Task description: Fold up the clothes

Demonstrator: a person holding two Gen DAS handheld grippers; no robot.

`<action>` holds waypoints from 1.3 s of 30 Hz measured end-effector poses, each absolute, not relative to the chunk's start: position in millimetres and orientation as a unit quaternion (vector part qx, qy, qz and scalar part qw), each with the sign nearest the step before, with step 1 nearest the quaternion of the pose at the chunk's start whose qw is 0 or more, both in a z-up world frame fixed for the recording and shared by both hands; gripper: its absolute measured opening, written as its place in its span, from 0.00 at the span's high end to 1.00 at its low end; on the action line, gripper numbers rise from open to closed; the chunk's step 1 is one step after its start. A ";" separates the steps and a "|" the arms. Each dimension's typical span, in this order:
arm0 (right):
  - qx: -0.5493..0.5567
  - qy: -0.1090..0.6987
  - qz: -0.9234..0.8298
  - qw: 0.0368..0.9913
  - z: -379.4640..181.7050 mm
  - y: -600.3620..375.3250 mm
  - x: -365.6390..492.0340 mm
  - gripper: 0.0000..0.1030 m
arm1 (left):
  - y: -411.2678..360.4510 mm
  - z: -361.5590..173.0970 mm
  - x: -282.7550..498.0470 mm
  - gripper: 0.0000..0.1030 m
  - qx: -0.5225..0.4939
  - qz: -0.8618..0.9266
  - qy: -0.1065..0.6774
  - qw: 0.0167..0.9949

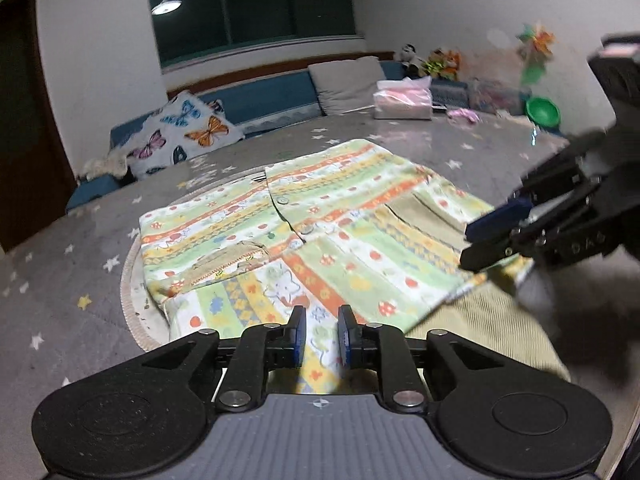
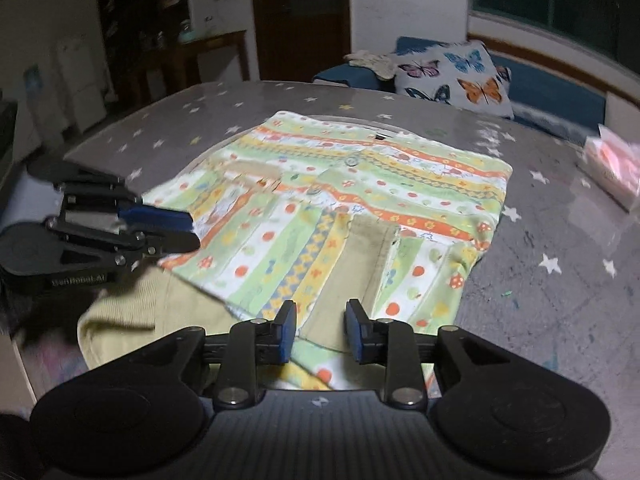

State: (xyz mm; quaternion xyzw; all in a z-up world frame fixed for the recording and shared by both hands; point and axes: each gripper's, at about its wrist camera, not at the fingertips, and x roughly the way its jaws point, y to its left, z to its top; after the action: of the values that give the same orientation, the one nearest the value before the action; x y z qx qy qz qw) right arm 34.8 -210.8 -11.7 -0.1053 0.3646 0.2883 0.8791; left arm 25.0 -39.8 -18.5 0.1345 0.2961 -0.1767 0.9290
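Striped shirt (image 1: pixel 320 216) flat on table (image 1: pixel 60 280), collar far, hem near, left tool (image 1: pixel 322 338) and right tool (image 2: pixel 321 330) slightly spread, empty

We see the left gripper (image 1: pixel 322 334), its jaws slightly parted and gripping nothing, above the near edge of the striped patterned garment (image 1: pixel 304 232), with the right gripper (image 1: pixel 478 246) at that garment's right edge.

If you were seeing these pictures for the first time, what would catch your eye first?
First, the bright striped shirt, folded flat in the middle of the grey star-patterned table, with a pale ribbed garment under its near edge. Then the two grippers over that edge, left gripper and right gripper, jaws apart. Behind, a butterfly cushion on the blue sofa.
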 end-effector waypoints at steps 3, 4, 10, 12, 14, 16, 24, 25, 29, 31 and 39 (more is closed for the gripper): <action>-0.113 0.362 0.292 0.878 -7.7 -210.9 28.8 0.67 | -30.9 -12.9 16.1 0.76 0.139 -0.171 0.292 0.931; -0.116 0.361 0.294 0.877 -6.0 -211.7 26.3 0.66 | -27.7 -11.0 12.6 0.73 0.144 -0.170 0.290 0.931; -0.147 0.356 0.300 0.873 2.3 -217.6 10.5 0.64 | -21.8 -9.4 -23.3 0.48 0.230 -0.182 0.276 0.915; -0.159 0.356 0.301 0.870 2.9 -218.8 6.2 0.59 | -28.5 -15.2 -34.2 0.43 0.265 -0.195 0.265 0.906; -0.172 0.355 0.302 0.868 2.1 -219.0 1.8 0.59 | -35.4 -21.1 -45.1 0.39 0.300 -0.207 0.254 0.896; -0.184 0.354 0.305 0.865 0.7 -218.2 -1.6 0.57 | -44.4 -25.8 -48.9 0.36 0.315 -0.216 0.241 0.892; -0.225 0.342 0.318 0.855 -5.1 -212.7 -13.2 0.46 | -62.4 -23.8 -39.4 0.40 0.293 -0.246 0.198 0.902; -0.227 0.340 0.320 0.855 -5.6 -212.2 -13.4 0.46 | -61.8 -22.1 -36.3 0.51 0.282 -0.250 0.197 0.905; -0.232 0.329 0.327 0.855 -6.0 -208.5 -12.2 0.45 | -56.1 -12.9 -19.8 0.83 0.228 -0.255 0.215 0.915; -0.233 0.320 0.333 0.856 -5.4 -205.7 -10.2 0.45 | -51.7 -5.4 -11.1 0.89 0.201 -0.246 0.219 0.922; -0.223 0.305 0.352 0.857 -9.9 -189.2 3.5 0.48 | -37.7 12.8 26.3 0.92 0.122 -0.230 0.239 0.935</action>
State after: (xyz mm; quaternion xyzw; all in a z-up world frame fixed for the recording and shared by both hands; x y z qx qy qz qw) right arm 3.5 -189.2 -9.9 -0.2229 0.3045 0.3519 0.8566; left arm 26.3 -37.7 12.8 0.1223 0.2391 -0.2304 0.9353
